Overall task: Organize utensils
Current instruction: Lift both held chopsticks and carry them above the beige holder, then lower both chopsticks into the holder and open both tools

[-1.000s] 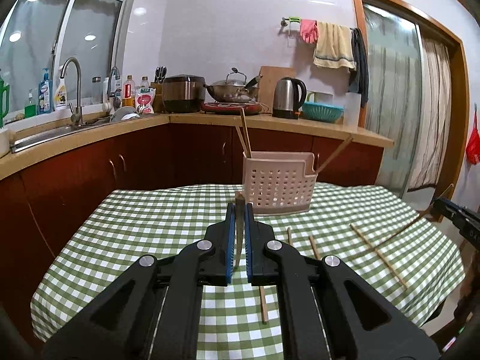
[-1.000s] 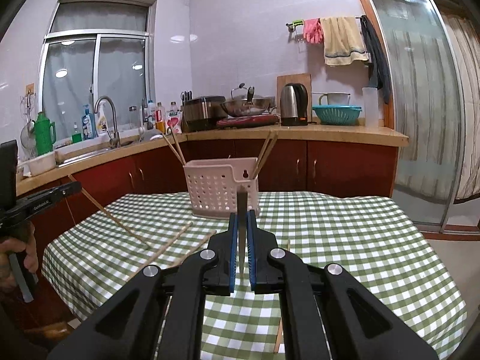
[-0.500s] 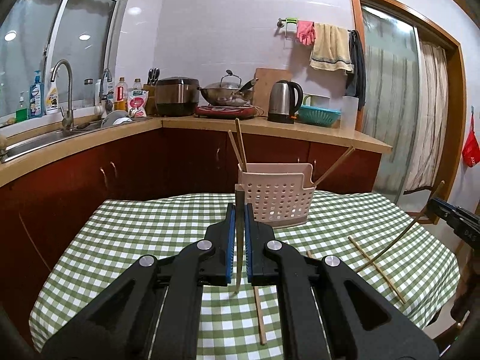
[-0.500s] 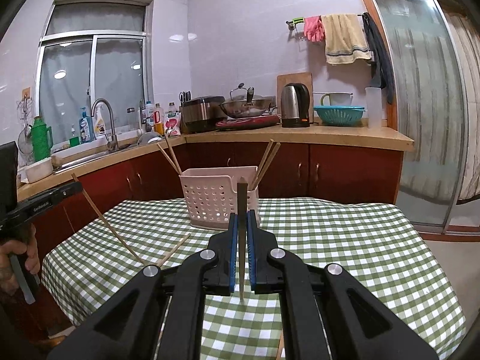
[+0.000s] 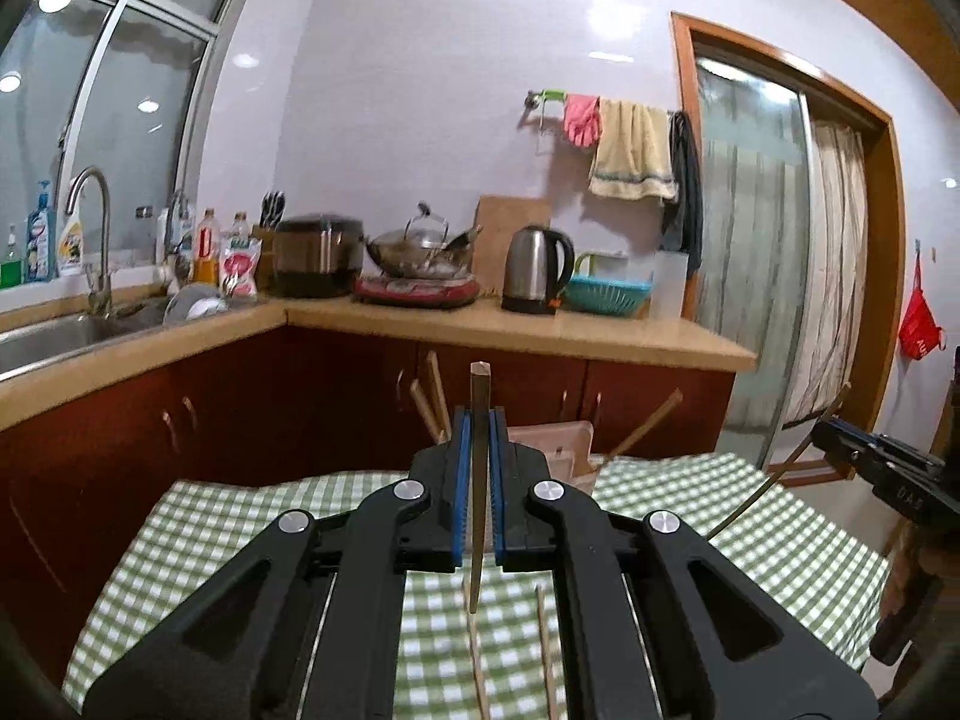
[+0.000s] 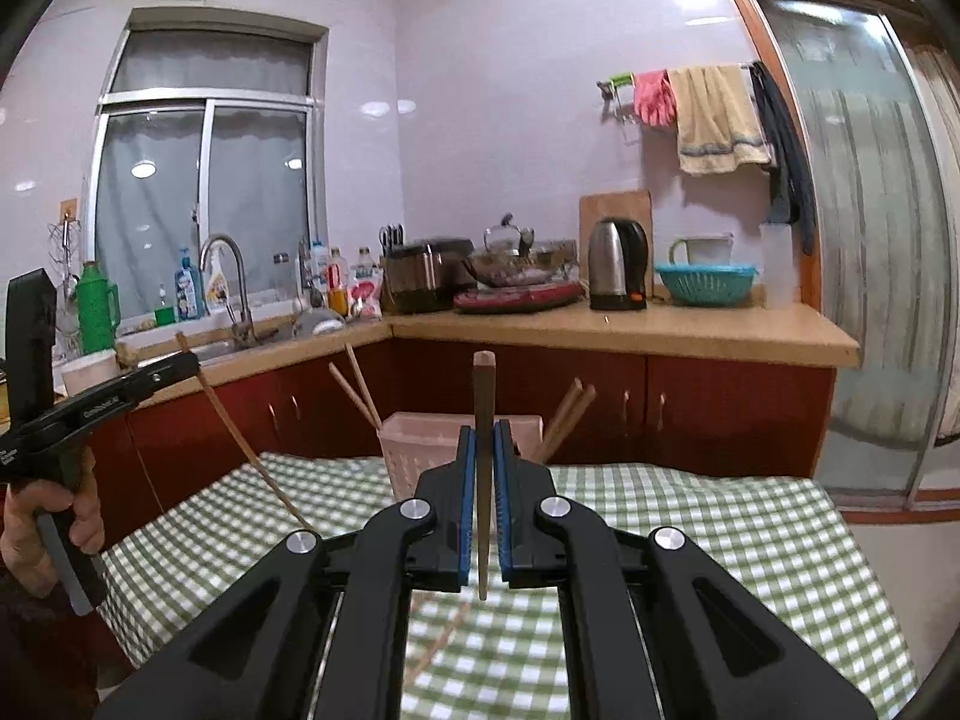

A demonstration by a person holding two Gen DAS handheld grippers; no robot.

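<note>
Both grippers are rising off the checked counter (image 5: 240, 516): left gripper (image 5: 478, 480) clamped on a chopstick (image 5: 479, 396), right gripper (image 6: 485, 480) clamped on a darker chopstick (image 6: 483, 396). Basket (image 6: 420, 438) is sitting ahead; next comes dropping both in. Loose chopsticks (image 5: 543, 648) are still waiting.

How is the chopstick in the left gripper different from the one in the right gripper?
The left gripper's chopstick looks lighter and tan; the right gripper's chopstick is darker brown. The left one's lower tip hangs over loose chopsticks on the tablecloth; the right one's tip ends just below its fingers. Both stand upright, clamped between blue pads.
</note>
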